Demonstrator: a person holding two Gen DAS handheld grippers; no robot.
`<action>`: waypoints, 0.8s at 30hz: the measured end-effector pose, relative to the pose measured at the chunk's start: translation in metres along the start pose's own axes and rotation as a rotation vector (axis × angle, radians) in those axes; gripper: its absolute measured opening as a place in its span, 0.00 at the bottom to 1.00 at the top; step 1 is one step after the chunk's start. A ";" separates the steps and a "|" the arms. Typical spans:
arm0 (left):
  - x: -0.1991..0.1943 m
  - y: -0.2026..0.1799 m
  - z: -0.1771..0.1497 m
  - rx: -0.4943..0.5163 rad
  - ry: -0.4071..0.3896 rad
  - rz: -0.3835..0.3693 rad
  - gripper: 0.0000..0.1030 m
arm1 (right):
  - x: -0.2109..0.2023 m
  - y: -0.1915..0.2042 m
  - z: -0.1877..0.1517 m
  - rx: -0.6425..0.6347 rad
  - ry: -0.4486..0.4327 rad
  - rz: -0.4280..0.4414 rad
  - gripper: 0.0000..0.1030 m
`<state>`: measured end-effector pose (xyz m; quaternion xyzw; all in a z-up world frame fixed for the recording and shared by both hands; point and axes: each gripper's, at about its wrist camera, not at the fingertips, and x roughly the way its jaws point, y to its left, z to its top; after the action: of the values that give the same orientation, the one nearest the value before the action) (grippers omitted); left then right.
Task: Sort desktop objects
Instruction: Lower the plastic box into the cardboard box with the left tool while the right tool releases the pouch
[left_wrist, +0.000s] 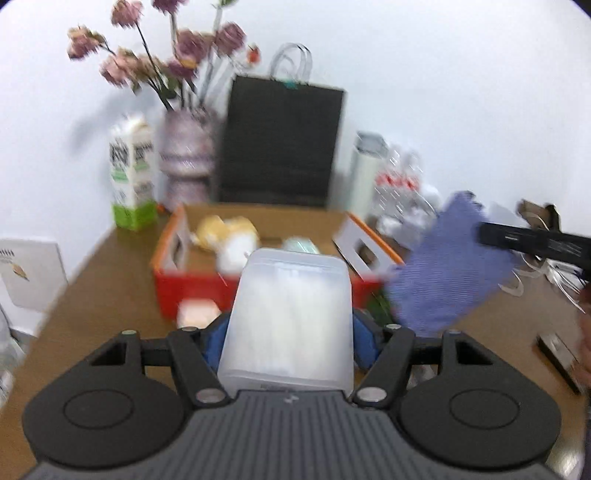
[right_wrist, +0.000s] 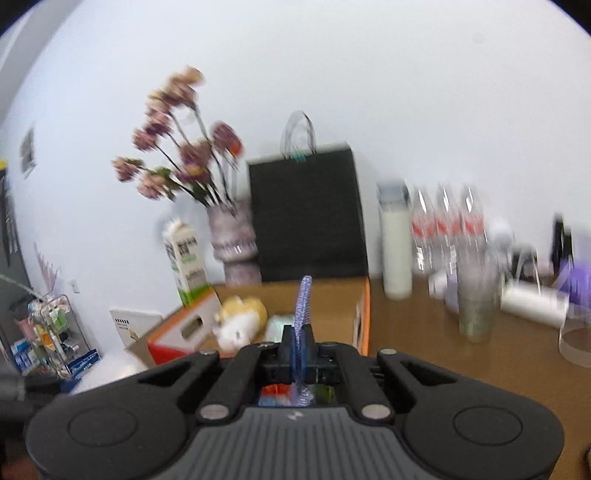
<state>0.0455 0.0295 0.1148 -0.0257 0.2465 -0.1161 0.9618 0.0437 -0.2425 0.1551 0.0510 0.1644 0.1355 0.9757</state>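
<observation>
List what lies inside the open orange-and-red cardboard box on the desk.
Inside the cardboard box: a yellow-and-white plush toy and a pale green object, too blurred to identify. The box floor nearer the cameras is hidden by the grippers.

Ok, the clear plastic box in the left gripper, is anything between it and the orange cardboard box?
Nothing visible blocks it. The clear plastic box, gripped by the left gripper, faces the open orange cardboard box straight ahead. The purple pouch in the right gripper hangs off to the right.
</observation>
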 end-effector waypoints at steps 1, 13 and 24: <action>0.004 0.004 0.013 0.012 -0.011 0.012 0.65 | -0.002 0.002 0.010 -0.026 -0.020 -0.004 0.01; 0.157 0.051 0.118 -0.017 0.116 0.172 0.65 | 0.115 0.016 0.122 0.024 -0.043 0.098 0.01; 0.242 0.068 0.070 0.043 0.345 0.228 0.65 | 0.317 -0.021 0.038 -0.014 0.411 -0.213 0.02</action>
<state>0.2995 0.0380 0.0556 0.0433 0.4064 -0.0146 0.9126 0.3501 -0.1753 0.0906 -0.0020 0.3630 0.0405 0.9309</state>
